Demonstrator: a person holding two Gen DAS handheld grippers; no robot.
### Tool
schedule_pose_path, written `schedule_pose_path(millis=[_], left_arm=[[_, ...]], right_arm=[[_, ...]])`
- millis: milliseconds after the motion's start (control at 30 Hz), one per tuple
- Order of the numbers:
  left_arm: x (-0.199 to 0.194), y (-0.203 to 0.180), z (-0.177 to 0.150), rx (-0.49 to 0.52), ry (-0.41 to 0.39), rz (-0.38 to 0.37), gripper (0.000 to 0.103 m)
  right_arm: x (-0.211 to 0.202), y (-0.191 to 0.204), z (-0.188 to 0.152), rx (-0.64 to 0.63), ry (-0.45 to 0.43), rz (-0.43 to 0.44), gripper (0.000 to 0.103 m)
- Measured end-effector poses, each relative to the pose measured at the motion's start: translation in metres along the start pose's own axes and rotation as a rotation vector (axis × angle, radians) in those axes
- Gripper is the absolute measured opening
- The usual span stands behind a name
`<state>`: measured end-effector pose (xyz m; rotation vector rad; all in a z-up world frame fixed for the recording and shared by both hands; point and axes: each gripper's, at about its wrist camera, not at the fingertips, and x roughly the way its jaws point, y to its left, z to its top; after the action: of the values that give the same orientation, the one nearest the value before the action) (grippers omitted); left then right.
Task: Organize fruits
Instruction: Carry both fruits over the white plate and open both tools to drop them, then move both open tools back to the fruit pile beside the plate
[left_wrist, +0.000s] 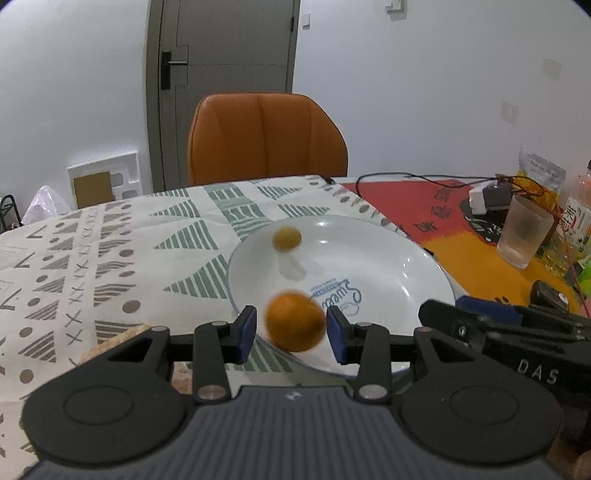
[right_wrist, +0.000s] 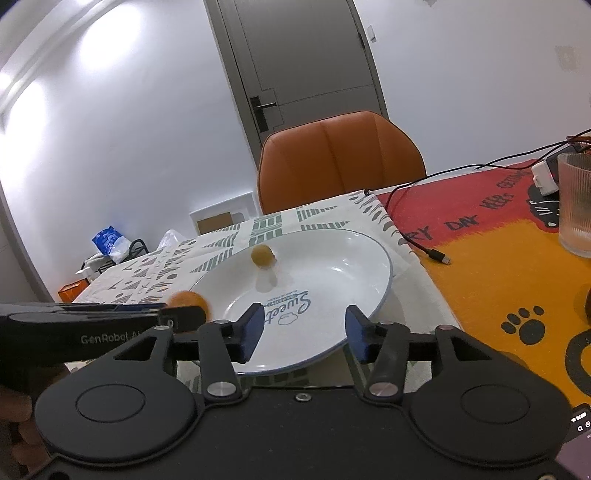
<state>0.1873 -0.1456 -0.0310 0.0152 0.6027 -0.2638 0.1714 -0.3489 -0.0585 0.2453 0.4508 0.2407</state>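
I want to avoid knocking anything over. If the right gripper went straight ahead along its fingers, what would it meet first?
Probably the white plate: the open right gripper points over its near rim into the bowl. The small yellowish fruit lies farther, slightly left. Height above the plate is unclear.

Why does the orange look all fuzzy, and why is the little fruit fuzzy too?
Left wrist view: the orange is smeared by motion blur between the open left gripper fingers, and the small fruit on the plate is blurred too, while the tablecloth stays sharp. Right wrist view: both fruits look soft again, and the door bends from fisheye distortion.
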Motion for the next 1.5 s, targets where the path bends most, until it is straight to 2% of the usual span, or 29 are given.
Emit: schedule_pose_path(millis=[67,300,467,667,1000,1067,1133,1500], left_arm=[[-0.002,0.000,0.001,0.004,-0.007,0.014,0.043],[-0.011,0.012,-0.002,-0.018,0.003,0.042,0.048],[-0.026,0.025,-0.005,-0.035,-0.018,0.106,0.073],[-0.043,0.041,-0.009,-0.061,-0.041,0.178,0.085],[-0.073,0.074,-0.013,-0.133,-0.075,0.243,0.088],[-0.079,0.078,-0.014,-0.136,-0.092,0.258,0.094],[-0.084,0.083,-0.016,-0.140,-0.108,0.264,0.095],[-0.099,0.102,-0.025,-0.176,-0.096,0.270,0.096]], right_arm=[[0.000,0.001,0.000,-0.002,-0.001,0.000,0.058],[-0.001,0.007,-0.002,-0.008,0.004,0.004,0.064],[-0.002,0.011,-0.004,-0.012,0.008,0.012,0.072],[-0.004,0.021,-0.006,-0.028,0.007,0.020,0.083],[-0.008,0.042,-0.007,-0.060,-0.008,0.060,0.098],[-0.008,0.046,-0.007,-0.061,-0.012,0.062,0.100],[-0.008,0.050,-0.007,-0.061,-0.015,0.071,0.103],[-0.008,0.070,-0.009,-0.077,-0.011,0.130,0.103]])
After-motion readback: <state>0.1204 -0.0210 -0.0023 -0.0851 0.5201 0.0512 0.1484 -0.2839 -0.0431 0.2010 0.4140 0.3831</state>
